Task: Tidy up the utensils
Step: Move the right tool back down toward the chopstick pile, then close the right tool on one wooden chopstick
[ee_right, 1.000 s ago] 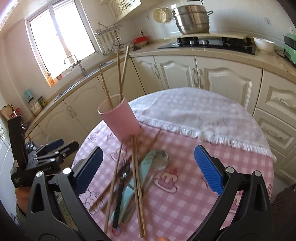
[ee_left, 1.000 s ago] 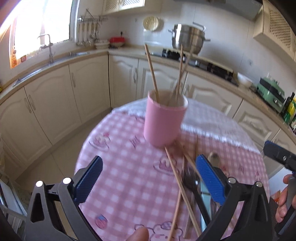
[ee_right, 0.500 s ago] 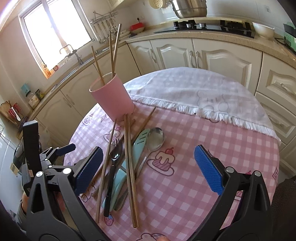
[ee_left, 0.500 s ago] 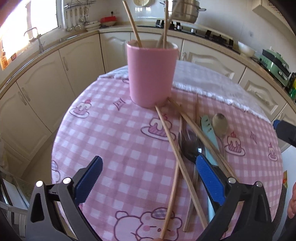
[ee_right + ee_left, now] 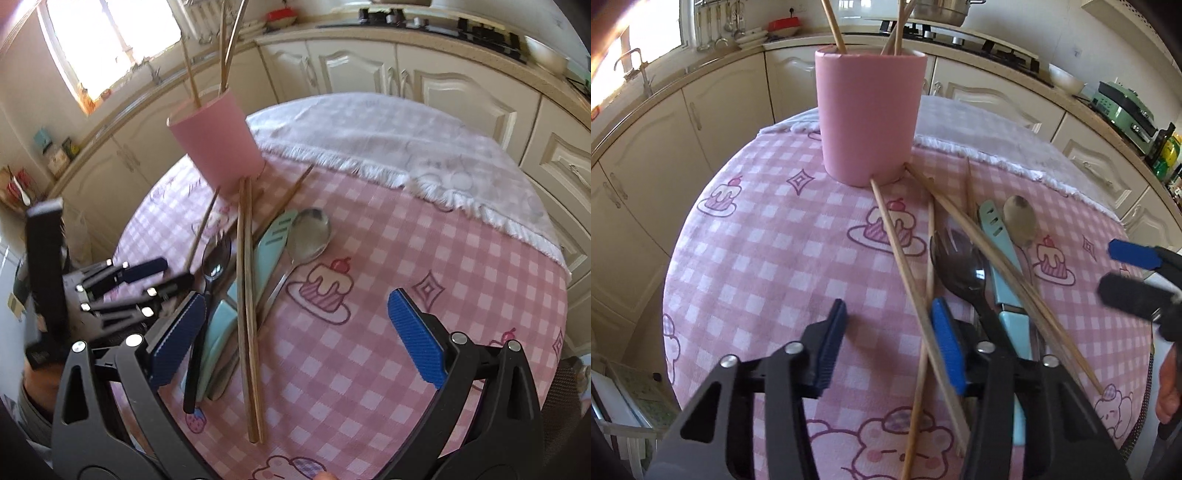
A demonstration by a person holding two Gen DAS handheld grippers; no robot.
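Note:
A pink cup (image 5: 870, 118) (image 5: 218, 140) with several chopsticks stands at the far side of the round table (image 5: 757, 258). Before it lie loose chopsticks, a black fork (image 5: 960, 258) (image 5: 216, 254), a teal utensil (image 5: 997, 236) (image 5: 275, 240) and a metal spoon (image 5: 1019, 219) (image 5: 308, 232). My left gripper (image 5: 888, 345) hangs low over the cloth, jaws closing. One chopstick (image 5: 897, 251) runs between them beside the right pad, and the left pad is clear of it. My right gripper (image 5: 295, 339) stands wide open over a pair of chopsticks (image 5: 247, 314).
A white fringed cloth (image 5: 997, 144) (image 5: 388, 136) covers the table's far half. Cream cabinets and a counter with a hob and a sink ring the table. The other gripper shows at each view's edge: right gripper (image 5: 1130, 273), left gripper (image 5: 140, 280).
Both grippers have sunk toward the table and tipped further down. The left jaws have narrowed from wide open, and a loose chopstick now lies between them. The right jaws stay wide.

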